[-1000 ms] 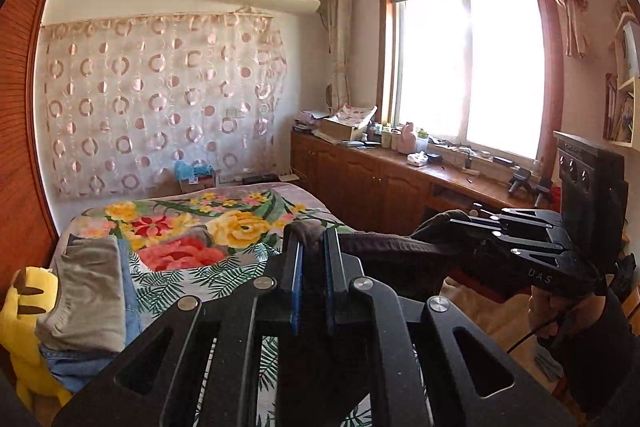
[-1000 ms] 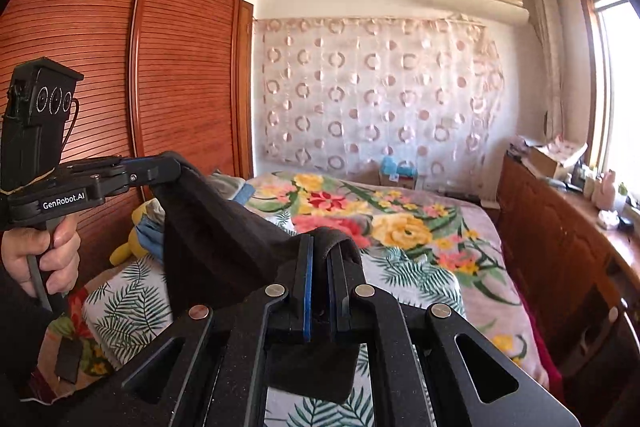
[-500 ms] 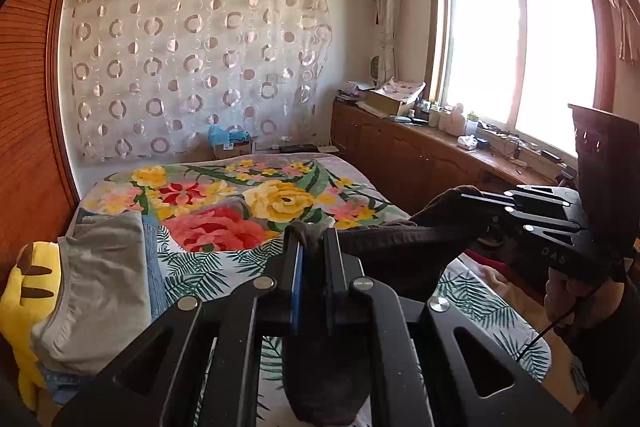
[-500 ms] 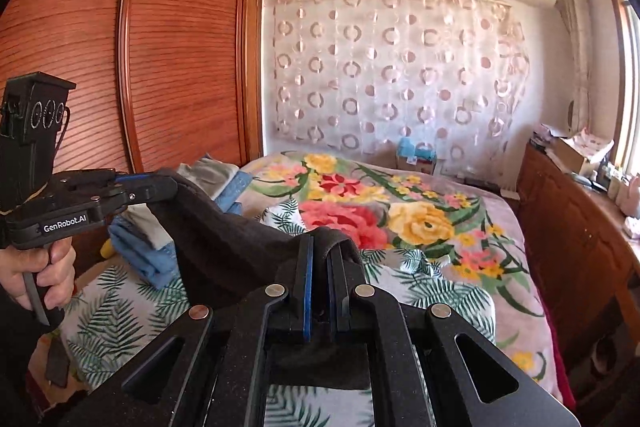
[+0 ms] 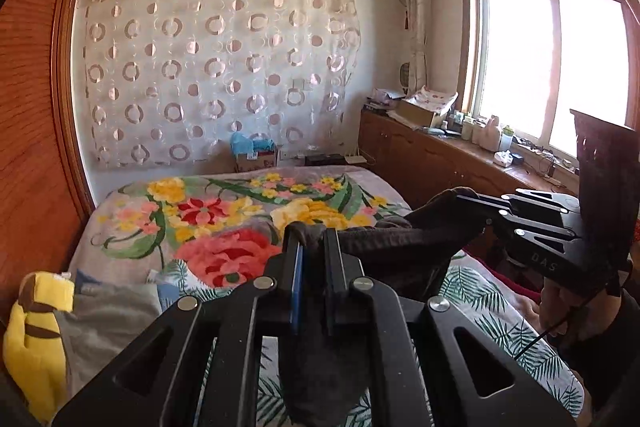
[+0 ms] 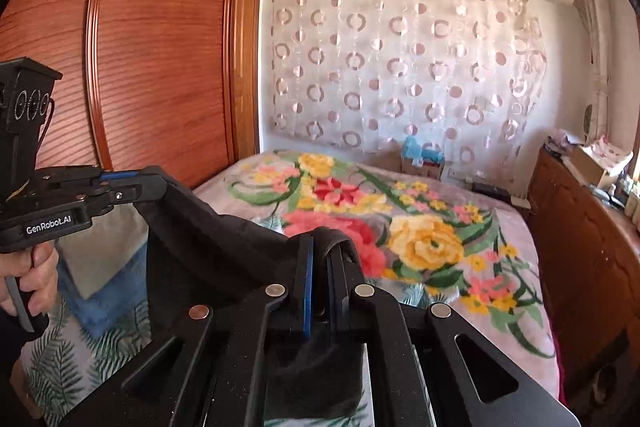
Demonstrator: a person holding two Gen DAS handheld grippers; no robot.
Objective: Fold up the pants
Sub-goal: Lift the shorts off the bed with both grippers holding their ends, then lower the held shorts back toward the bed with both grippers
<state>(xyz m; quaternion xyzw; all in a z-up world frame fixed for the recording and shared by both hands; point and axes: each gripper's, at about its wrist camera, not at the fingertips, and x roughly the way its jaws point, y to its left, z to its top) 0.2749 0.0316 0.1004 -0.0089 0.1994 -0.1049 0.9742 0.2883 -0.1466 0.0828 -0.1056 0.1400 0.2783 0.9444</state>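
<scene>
Dark brown pants [image 5: 400, 247] hang stretched between my two grippers above the flowered bed [image 5: 224, 211]. My left gripper [image 5: 310, 239] is shut on one corner of the cloth; the rest droops below its fingers. In the left wrist view the right gripper [image 5: 472, 201] comes in from the right, clamped on the other corner. In the right wrist view my right gripper [image 6: 326, 247] is shut on the pants [image 6: 216, 251], and the left gripper [image 6: 156, 183], held by a hand [image 6: 34, 279], pinches the far corner at the left.
Folded grey and blue clothes [image 5: 108, 323] and a yellow plush toy [image 5: 36, 331] lie at the bed's left edge. A wooden wardrobe [image 6: 160, 47] stands on the left, and a low wooden cabinet [image 5: 432, 163] with clutter runs under the window [image 5: 540, 67] on the right.
Both grippers have swept sideways along the bed with the pants still clamped; the views now face the curtained wall more squarely and the clothes pile sits lower left.
</scene>
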